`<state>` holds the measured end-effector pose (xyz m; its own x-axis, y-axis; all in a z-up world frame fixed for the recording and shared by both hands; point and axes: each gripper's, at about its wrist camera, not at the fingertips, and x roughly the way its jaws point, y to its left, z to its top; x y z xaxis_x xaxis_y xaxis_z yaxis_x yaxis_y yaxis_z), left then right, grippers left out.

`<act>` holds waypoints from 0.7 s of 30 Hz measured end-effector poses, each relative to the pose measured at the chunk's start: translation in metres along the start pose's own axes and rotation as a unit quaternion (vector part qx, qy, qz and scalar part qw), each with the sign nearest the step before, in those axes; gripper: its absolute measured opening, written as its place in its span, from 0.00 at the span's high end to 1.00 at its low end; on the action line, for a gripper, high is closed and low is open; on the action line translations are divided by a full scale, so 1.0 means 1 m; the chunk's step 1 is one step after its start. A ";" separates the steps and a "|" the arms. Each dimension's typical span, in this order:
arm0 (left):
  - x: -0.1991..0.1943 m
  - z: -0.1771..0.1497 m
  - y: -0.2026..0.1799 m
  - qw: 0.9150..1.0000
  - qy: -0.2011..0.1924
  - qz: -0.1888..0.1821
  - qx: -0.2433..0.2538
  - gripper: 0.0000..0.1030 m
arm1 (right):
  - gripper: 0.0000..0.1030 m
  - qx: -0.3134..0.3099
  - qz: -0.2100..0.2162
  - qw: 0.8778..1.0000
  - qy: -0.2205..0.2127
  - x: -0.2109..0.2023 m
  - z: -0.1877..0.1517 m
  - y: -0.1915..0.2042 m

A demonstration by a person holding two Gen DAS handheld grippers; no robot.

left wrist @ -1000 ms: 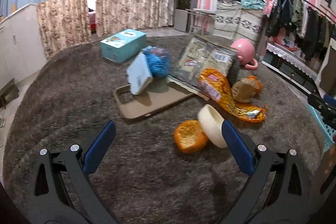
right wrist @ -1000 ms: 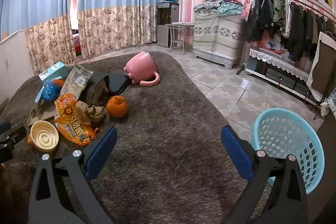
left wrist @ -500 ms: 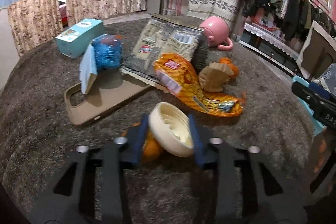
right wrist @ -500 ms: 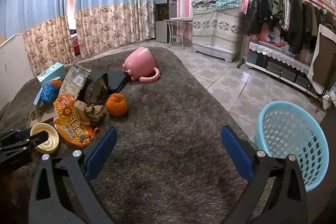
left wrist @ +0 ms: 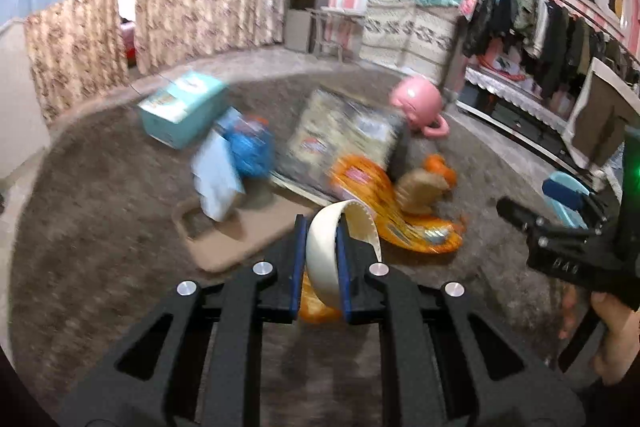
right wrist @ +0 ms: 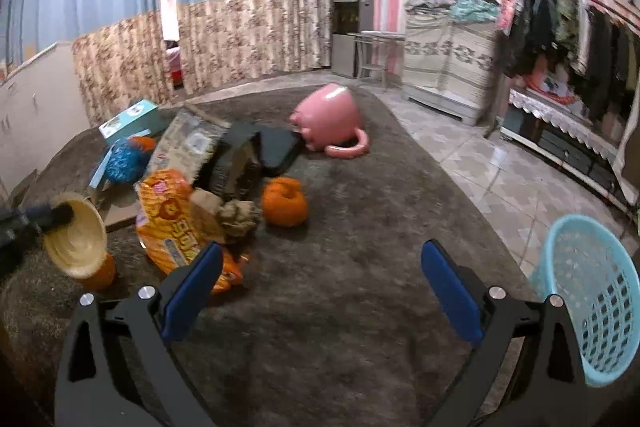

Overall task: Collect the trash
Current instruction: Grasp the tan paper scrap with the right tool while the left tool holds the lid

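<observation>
My left gripper is shut on a cream paper bowl, held tilted just above the grey rug; the bowl also shows in the right wrist view. An orange peel lies under it. An orange snack bag, crumpled brown paper and another orange peel lie on the rug. My right gripper is open and empty above bare rug, right of the pile. The light blue basket stands at its right on the tiled floor.
A pink mug lies on its side at the back. A teal box, a blue bag, a tan phone case, a grey printed packet and a black case sit in the pile. A clothes rack stands at the right.
My left gripper moved in over the bowl, shut on its rim and lifted it, tilting it on edge. My right gripper stayed open and shifted slightly.
</observation>
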<state>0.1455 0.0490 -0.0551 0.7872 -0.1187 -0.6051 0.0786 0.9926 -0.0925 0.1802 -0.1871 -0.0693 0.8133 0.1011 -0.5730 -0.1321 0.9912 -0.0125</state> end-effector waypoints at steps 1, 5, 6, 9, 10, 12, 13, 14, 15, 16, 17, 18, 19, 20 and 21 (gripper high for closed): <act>-0.002 0.003 0.006 1.000 -0.005 0.007 -0.001 0.87 | 0.06 -0.006 0.006 1.000 0.001 0.004 0.002 0.008; -0.002 0.010 0.037 0.998 -0.016 0.055 -0.021 0.87 | 0.06 -0.024 0.021 0.999 0.010 0.018 0.008 0.032; -0.001 0.009 0.043 0.998 -0.015 0.061 -0.026 0.87 | 0.06 -0.027 0.023 0.999 0.015 0.023 0.009 0.037; 0.003 0.008 0.066 0.996 -0.011 0.077 -0.050 0.87 | 0.07 -0.030 0.033 0.999 0.029 0.038 0.015 0.050; 0.005 0.009 0.071 0.995 -0.011 0.080 -0.054 0.87 | 0.08 -0.034 0.031 0.998 0.032 0.041 0.017 0.055; 0.006 0.008 0.078 0.995 -0.009 0.085 -0.059 0.87 | 0.20 -0.035 0.034 0.998 0.043 0.049 0.019 0.061; 0.006 0.008 0.079 0.994 -0.010 0.087 -0.060 0.87 | 0.25 -0.031 0.042 0.997 0.052 0.054 0.020 0.064; 0.006 0.008 0.079 0.994 -0.011 0.089 -0.058 0.87 | 0.36 -0.027 0.047 0.997 0.061 0.059 0.020 0.066; 0.005 0.009 0.079 0.994 -0.013 0.090 -0.056 0.87 | 0.50 -0.024 0.053 0.996 0.072 0.064 0.020 0.068; 0.005 0.010 0.078 0.994 -0.015 0.091 -0.054 0.87 | 0.57 -0.023 0.056 0.995 0.076 0.066 0.019 0.068; 0.004 0.012 0.077 0.994 -0.019 0.092 -0.052 0.87 | 0.59 -0.022 0.058 0.995 0.075 0.066 0.018 0.069; 0.003 0.014 0.076 0.994 -0.023 0.093 -0.050 0.87 | 0.61 -0.024 0.062 0.996 0.067 0.062 0.017 0.069; 0.001 0.016 0.074 0.994 -0.026 0.093 -0.049 0.87 | 0.62 -0.028 0.063 0.996 0.062 0.058 0.017 0.069; 0.000 0.016 0.073 0.994 -0.029 0.092 -0.048 0.87 | 0.62 -0.033 0.063 0.996 0.055 0.052 0.017 0.068; -0.003 0.018 0.070 0.994 -0.033 0.090 -0.047 0.87 | 0.62 -0.038 0.061 0.996 0.043 0.042 0.020 0.066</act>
<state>0.1599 0.1192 -0.0457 0.8215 0.0656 -0.5664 -0.1228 0.9904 -0.0633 0.2171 -0.1158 -0.0784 0.7376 0.2102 -0.6417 -0.2732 0.9620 0.0011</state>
